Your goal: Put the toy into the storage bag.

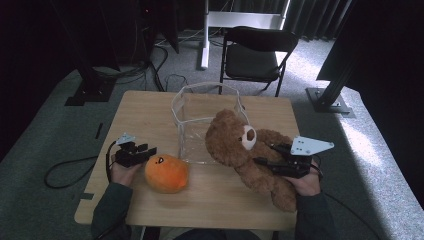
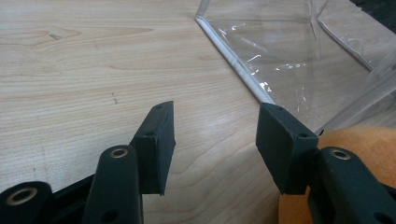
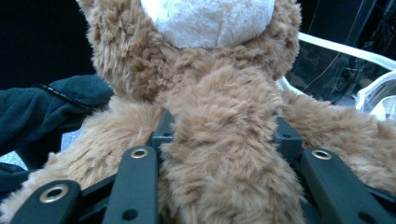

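Dim, soft pictures; dark surroundings, glare on clear plastic.

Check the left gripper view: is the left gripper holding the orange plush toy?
No, the left gripper is open over bare table, the orange plush toy beside one jaw.

bare table (image 1: 145, 115) lying open left of clear bin (image 1: 187, 107) | teddy bear (image 1: 235, 145) crowding bin's right front | orange plush (image 1: 166, 173) blocking left gripper (image 1: 147, 150)
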`<state>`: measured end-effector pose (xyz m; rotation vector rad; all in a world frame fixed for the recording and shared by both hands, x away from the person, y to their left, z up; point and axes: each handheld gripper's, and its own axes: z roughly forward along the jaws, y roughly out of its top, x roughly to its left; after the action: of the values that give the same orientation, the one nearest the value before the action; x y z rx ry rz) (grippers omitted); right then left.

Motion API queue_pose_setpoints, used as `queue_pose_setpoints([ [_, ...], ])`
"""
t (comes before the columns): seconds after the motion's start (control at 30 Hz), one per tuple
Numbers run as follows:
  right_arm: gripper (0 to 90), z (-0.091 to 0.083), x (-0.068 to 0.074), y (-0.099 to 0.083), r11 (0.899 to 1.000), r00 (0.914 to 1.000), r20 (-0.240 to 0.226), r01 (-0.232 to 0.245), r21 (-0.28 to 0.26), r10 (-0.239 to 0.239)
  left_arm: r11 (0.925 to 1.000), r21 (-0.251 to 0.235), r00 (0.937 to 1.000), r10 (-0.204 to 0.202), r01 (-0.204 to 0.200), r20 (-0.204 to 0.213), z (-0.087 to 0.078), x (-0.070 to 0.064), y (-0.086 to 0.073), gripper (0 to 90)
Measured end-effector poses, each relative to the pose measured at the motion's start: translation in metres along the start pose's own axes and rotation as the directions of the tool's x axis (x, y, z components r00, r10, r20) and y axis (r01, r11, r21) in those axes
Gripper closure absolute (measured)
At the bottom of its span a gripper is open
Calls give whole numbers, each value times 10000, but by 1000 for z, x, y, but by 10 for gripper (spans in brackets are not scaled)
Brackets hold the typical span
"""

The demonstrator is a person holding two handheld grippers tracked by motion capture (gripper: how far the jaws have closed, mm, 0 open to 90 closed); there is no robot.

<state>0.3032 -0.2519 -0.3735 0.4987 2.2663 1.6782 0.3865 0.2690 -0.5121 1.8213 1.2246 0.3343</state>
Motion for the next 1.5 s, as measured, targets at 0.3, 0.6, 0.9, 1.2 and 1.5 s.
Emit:
queue_pose_setpoints([
  [0.3, 566, -4, -7, 9, 10000, 9999, 93, 70, -65, -70, 10000, -32, 10000, -22, 22, 5, 0, 0, 0, 479],
  [0.6, 566, -7, -13, 15, 9999, 9997, 233, 109, -93, -107, 9999, -110, 10000, -62, 62, 10, -1, 0, 1, 479],
  [0.9, 566, -11, -22, 25, 9997, 9989, 433, 196, -152, -189, 9999, -142, 10000, -92, 92, -17, -2, 1, 1, 479],
  [1.2, 566, -12, -31, 31, 9997, 9980, 596, 195, -152, -186, 9995, -257, 9998, -190, 188, -52, -5, 7, 5, 480],
  [1.5, 566, -14, -41, 37, 9998, 9974, 697, 200, -62, -195, 9995, -267, 9998, -145, 142, -113, -9, 11, 9, 480],
])
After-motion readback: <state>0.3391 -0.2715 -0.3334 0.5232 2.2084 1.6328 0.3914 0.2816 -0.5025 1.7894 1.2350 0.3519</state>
